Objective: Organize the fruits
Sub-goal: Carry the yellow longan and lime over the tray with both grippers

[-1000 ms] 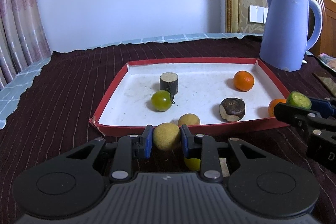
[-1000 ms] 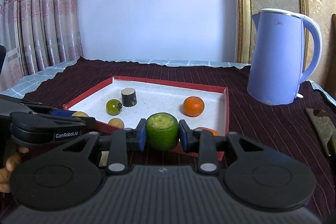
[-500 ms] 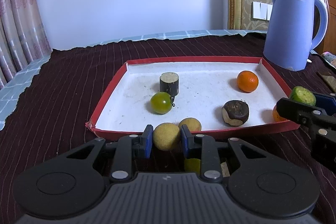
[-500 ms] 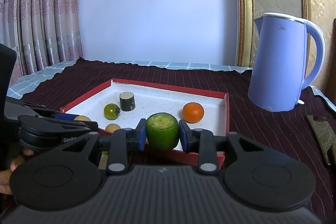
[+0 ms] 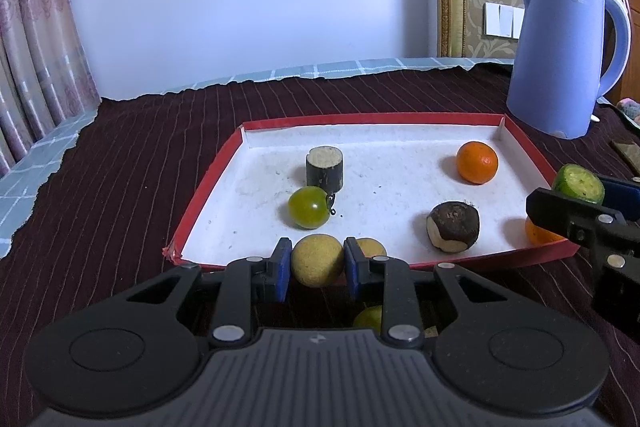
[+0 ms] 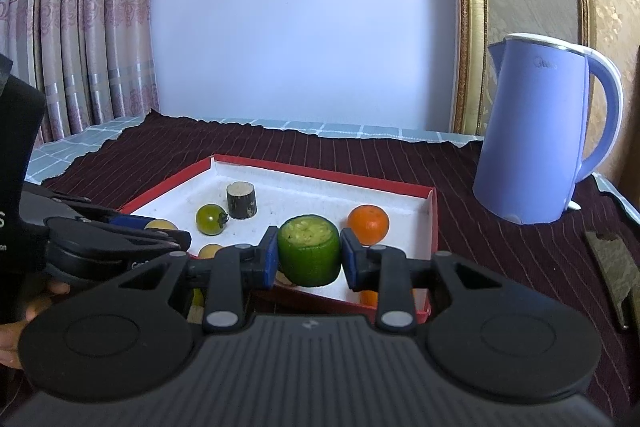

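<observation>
My left gripper (image 5: pixel 316 267) is shut on a round tan fruit (image 5: pixel 316 265), held just in front of the near rim of the red-edged white tray (image 5: pixel 208 203). My right gripper (image 6: pixel 309 256) is shut on a green cucumber chunk (image 6: pixel 309 249), over the tray's near right corner; it also shows at the right in the left wrist view (image 5: pixel 580 187). In the tray lie a green tomato (image 5: pixel 309 207), a dark cylinder piece (image 5: pixel 325 169), an orange (image 5: pixel 477 162), a brown peeled fruit (image 5: pixel 453 226), another tan fruit (image 5: pixel 370 247) and a second orange (image 5: pixel 538 233).
A blue electric kettle (image 6: pixel 540 143) stands right of the tray on the dark striped cloth (image 5: pixel 120 187). A yellow-green fruit (image 5: pixel 368 319) lies on the cloth under my left gripper. A flat brown object (image 6: pixel 612 267) lies at the far right. A hand (image 6: pixel 24 315) shows at the left edge.
Both grippers have risen and drawn back a little with their fruit; the tray sits lower and farther in both views. Grips are unchanged.
</observation>
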### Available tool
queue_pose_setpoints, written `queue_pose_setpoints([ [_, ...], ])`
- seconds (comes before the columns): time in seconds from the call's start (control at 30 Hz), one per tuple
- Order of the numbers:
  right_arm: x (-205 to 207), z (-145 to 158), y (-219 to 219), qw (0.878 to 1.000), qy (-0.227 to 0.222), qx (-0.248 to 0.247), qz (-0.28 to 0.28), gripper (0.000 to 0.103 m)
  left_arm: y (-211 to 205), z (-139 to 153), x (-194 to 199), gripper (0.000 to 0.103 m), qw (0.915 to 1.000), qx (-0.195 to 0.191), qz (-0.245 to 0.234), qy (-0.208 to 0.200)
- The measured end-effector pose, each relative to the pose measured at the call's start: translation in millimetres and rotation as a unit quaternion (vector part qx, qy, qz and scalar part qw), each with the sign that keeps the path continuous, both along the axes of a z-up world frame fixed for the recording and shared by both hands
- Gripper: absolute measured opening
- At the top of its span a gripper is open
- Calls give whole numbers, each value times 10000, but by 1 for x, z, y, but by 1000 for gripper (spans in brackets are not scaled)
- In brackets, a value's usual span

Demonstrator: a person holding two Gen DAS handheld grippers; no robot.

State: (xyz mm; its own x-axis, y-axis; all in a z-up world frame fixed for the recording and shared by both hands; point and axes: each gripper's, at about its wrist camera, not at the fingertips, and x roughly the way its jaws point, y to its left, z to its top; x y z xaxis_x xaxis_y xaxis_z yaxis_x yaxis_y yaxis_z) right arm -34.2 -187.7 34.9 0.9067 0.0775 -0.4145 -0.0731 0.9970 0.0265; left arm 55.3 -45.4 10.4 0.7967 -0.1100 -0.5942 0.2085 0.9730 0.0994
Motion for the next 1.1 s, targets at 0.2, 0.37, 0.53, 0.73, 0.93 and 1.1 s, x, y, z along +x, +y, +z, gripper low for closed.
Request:
queue_pose_setpoints([
  [0.2,4,0,2,10000,13,-21,25,30,-1,-1,5,27,10000,16,10,64],
  [0.37,7,0,1,10000,9,-44,17,30,-2,-1,10,27,9999,12,11,111],
  [0.53,8,1,3,10000,9,-72,13,30,-4,-2,14,27,9999,82,25,122],
  [0.73,17,3,2,9999,7,-99,20,30,-5,-2,23,27,9998,74,54,200],
  [0.93,28,5,3,9999,21,-134,6,30,-10,-1,32,27,9997,161,56,196],
  [1.1,36,6,2,9998,10,-184,1,30,-12,0,42,27,9995,173,93,251],
])
